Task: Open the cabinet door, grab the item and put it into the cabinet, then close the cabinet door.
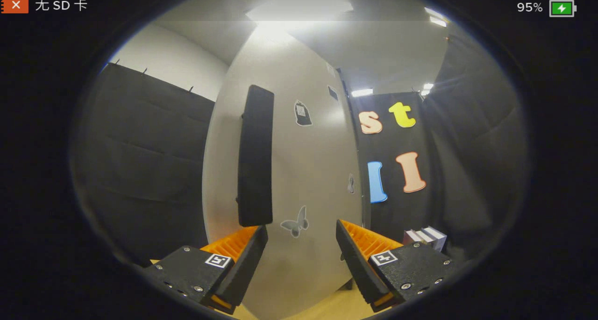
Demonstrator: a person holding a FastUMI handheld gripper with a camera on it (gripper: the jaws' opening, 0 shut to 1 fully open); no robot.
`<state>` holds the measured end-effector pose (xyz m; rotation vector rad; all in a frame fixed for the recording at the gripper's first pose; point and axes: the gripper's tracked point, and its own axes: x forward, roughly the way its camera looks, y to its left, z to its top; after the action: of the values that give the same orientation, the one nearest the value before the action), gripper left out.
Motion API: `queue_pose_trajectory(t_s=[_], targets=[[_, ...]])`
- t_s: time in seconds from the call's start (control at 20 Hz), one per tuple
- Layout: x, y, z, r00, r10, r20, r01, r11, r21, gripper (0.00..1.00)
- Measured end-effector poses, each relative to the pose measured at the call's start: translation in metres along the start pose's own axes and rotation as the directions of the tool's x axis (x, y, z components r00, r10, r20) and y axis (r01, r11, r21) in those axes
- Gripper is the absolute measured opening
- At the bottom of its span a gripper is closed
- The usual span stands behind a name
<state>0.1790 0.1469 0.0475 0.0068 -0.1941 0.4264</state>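
A pale grey cabinet door [308, 170] stands right in front of me, decorated with butterfly stickers [295, 223] and small tag stickers. A tall black vertical handle [255, 156] is mounted on the door's left part, just ahead of and above my left finger. My gripper [302, 238] is open, its fingers spread wide close to the door with nothing between them. The left fingertip [254, 245] sits just under the handle's lower end.
A small stack of books [425, 237] lies low down beyond the right finger, past the door's right edge. Black cloth walls hang on both sides. A light wooden surface [327, 308] shows beneath the fingers.
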Motion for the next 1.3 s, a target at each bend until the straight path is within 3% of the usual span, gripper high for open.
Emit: queue_pose_trajectory(t_s=[0.25, 0.6, 0.75, 0.9, 0.95, 1.0, 1.05, 1.1, 1.3], targets=[[0.042, 0.031, -0.025, 0.997, 0.059, -0.051, -0.059, 0.998, -0.001, 0.93], [0.134, 0.076, -0.064, 0.986, 0.057, -0.159, -0.060, 0.998, -0.017, 0.93], [0.139, 0.085, -0.076, 0.977, -0.031, -0.210, 0.027, 0.999, -0.021, 0.93], [0.124, 0.074, -0.059, 0.971, -0.179, -0.158, 0.178, 0.984, -0.018, 0.93], [0.116, 0.060, -0.057, 0.948, -0.277, -0.159, 0.278, 0.960, -0.016, 0.93], [0.103, 0.042, -0.058, 0.898, -0.399, -0.183, 0.400, 0.916, -0.035, 0.93], [0.090, 0.034, -0.055, 0.875, -0.450, -0.182, 0.452, 0.891, -0.029, 0.93], [0.093, 0.041, -0.050, 0.892, -0.421, -0.164, 0.425, 0.905, -0.009, 0.94], [0.073, 0.052, -0.059, 0.908, -0.367, -0.202, 0.376, 0.927, 0.008, 0.95]])
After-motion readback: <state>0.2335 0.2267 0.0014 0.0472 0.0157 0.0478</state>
